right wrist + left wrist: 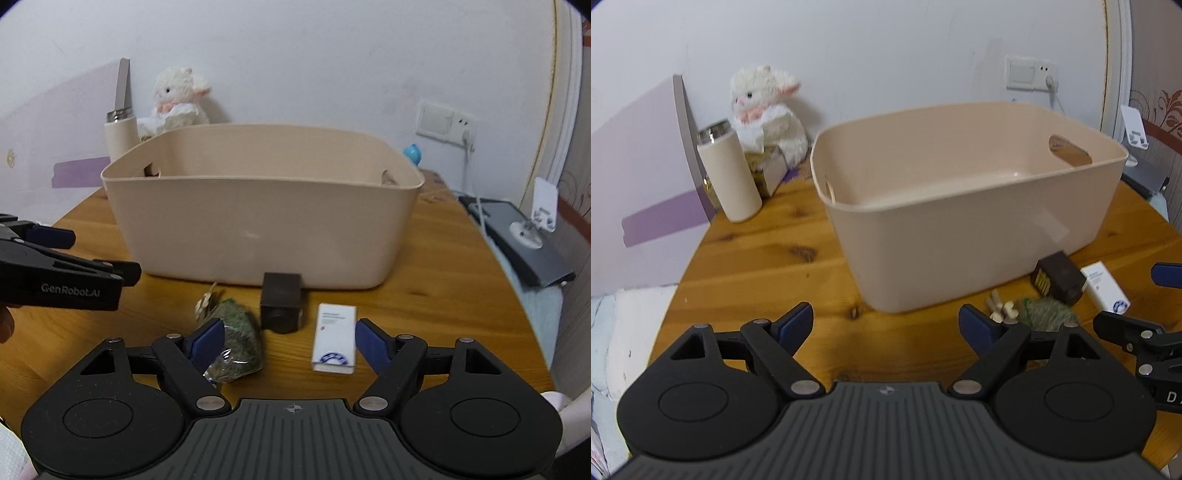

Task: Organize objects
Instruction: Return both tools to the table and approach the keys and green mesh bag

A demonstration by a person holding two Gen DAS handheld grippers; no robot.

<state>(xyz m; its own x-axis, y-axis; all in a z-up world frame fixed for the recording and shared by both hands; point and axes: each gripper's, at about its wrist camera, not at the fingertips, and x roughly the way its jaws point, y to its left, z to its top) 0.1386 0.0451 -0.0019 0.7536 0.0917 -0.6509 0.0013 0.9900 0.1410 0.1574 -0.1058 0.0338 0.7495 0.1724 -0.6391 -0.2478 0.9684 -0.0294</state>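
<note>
Right tool point(290, 341), jaws apart and empty, hovers over white box point(335, 338) at 3 o'clock of dark box point(281, 301); a skewed grasp could knock both.

The one text that reads clearly is "GenRobot.AI", in pale letters on the black side of the left gripper point(122, 271) as the right wrist view shows it. In the left wrist view the right gripper's point(1126, 295) black body carries a white "D" followed by a letter cut off at the picture's edge. The white box point(335, 338) has small grey lines of print and a round blue emblem, and the dark box point(1058, 278) has yellow marks on one face, all too blurred to read.
</note>
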